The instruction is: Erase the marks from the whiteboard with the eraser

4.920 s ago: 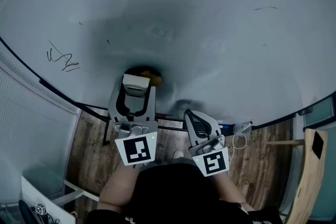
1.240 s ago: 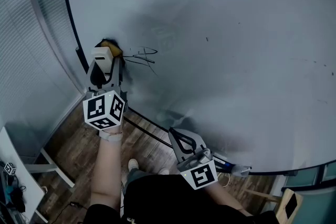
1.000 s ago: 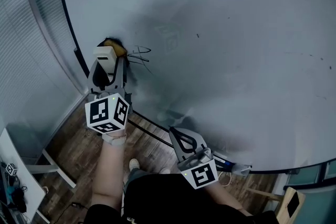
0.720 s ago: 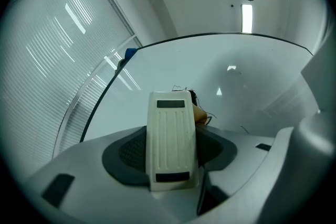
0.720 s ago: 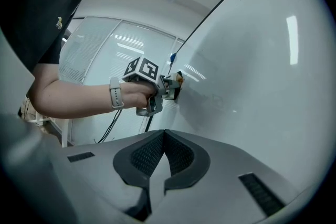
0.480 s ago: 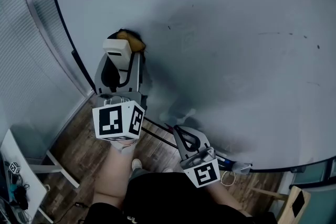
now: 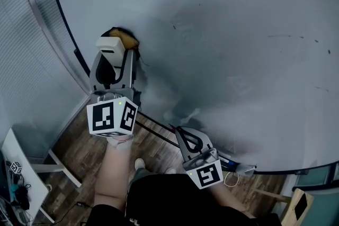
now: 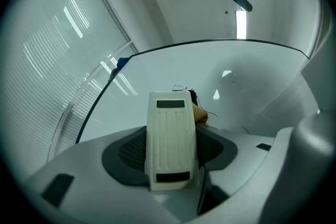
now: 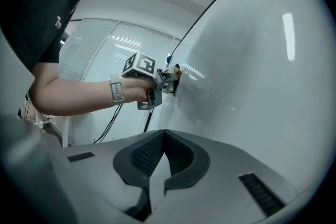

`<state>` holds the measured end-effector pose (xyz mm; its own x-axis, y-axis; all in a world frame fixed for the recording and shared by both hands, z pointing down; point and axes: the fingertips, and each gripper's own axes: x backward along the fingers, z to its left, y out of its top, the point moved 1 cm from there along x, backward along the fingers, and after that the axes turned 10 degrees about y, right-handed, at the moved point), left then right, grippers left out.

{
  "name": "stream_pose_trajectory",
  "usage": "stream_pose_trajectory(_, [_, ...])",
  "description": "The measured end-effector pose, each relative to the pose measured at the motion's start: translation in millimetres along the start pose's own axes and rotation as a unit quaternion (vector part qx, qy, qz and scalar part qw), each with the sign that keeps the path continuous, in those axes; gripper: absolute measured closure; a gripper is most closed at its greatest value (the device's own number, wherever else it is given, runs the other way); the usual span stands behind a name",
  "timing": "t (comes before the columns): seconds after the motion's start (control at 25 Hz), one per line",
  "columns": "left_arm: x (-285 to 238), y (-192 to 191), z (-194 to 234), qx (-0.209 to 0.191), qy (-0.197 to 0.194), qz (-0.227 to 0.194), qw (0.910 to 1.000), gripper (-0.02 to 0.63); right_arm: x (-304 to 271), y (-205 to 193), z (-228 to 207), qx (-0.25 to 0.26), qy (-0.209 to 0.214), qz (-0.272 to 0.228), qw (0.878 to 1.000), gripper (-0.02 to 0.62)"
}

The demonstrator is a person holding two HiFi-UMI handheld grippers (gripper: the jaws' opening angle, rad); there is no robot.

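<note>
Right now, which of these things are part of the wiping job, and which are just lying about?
In the job: whiteboard, eraser, left gripper clamped on it, scribble beside it.
Lying about: right gripper, shut and empty; white table; cable loop on the floor.

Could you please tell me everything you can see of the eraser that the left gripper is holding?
The eraser is a cream block that looks like plastic, with a ribbed back and a dark rectangular inset at each end. Its far face is a tan, felt-like pad. It is clamped between the jaws of the left gripper, pad against the whiteboard near the board's left edge. Thin dark strokes show just past its tip.
</note>
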<state>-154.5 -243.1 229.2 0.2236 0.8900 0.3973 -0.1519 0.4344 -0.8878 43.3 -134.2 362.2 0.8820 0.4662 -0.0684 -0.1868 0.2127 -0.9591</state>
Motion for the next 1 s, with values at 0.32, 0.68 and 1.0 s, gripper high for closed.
stream_pose_trajectory(0.32, [-8.3, -58.3, 73.6, 0.009, 0.058, 0.05, 0.997, 0.348, -27.8, -9.1, 8.3, -0.003, 0.018, 0.016, 1.0, 0.568])
stream_pose_trajectory(0.68, [4.3, -83.8, 76.6, 0.011, 0.083, 0.079, 0.9934, 0.353, -32.9, -15.1, 12.3, -0.014, 0.021, 0.02, 0.999, 0.568])
stream_pose_trajectory(1.0, [15.6, -55.1, 28.3, 0.016, 0.066, 0.059, 0.996, 0.356, -7.0, -16.2, 0.4, -0.017, 0.007, 0.014, 1.0, 0.568])
